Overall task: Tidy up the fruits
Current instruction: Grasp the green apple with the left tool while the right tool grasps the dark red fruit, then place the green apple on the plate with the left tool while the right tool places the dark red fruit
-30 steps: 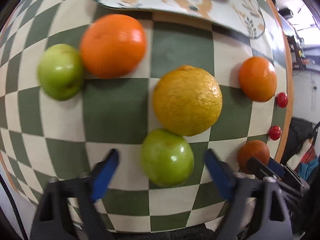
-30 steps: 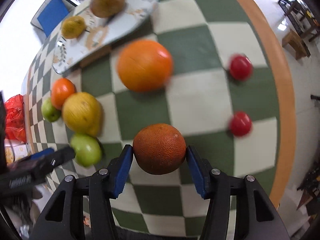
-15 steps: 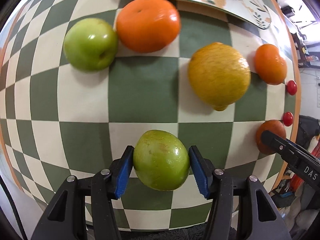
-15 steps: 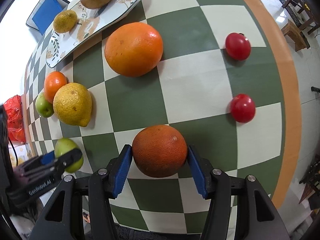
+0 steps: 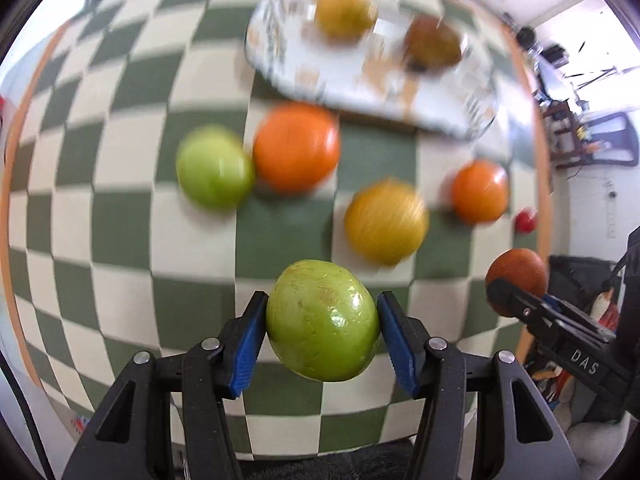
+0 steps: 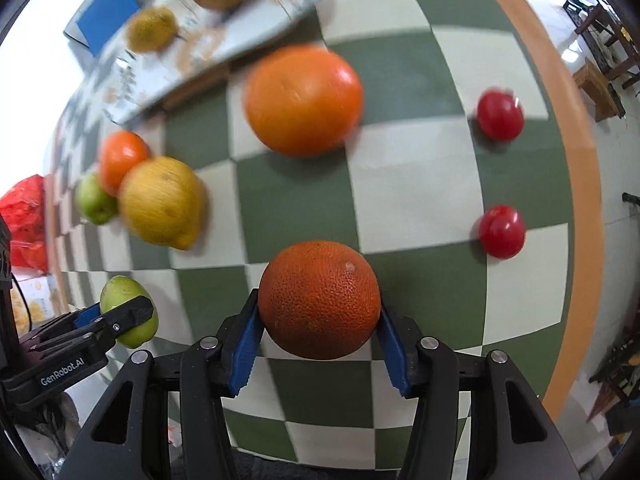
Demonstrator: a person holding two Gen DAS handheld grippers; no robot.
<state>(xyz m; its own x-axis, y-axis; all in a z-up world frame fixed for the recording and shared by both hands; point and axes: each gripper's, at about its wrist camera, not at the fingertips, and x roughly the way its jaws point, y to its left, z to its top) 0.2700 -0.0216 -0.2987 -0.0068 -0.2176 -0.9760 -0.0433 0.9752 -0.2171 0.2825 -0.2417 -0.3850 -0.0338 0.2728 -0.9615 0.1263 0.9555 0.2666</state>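
While both views are blurred by motion, the two held fruits stay sharp, so the grips can be read with confidence. The left gripper [image 5: 322, 330] has its blue fingers [image 5: 247, 338] closed on the flanks of a green apple [image 5: 322, 322], which appears raised off the checkered desk [image 5: 120, 240]. The right gripper [image 6: 318, 334] likewise clamps a dark orange [image 6: 319, 300] across its widest part. Gripping at the widest part suits round, smooth fruit that would otherwise roll out.

The likely destination is the patterned tray [image 5: 360, 80] at 12 o'clock in the left view, which already carries two fruits. On the desk lie a second green apple [image 5: 214, 172] touching a large orange [image 5: 296, 148], a yellow citrus [image 5: 386, 222], a smaller orange [image 5: 480, 192] at 2 o'clock, and two small red fruits [image 6: 500, 116] at 2 to 3 o'clock in the right view.

Compared with half a second ago, both grips are unchanged, but the left view has tilted up: the tray has come fully into frame and the desk fruits sit farther off, consistent with lifting having begun.
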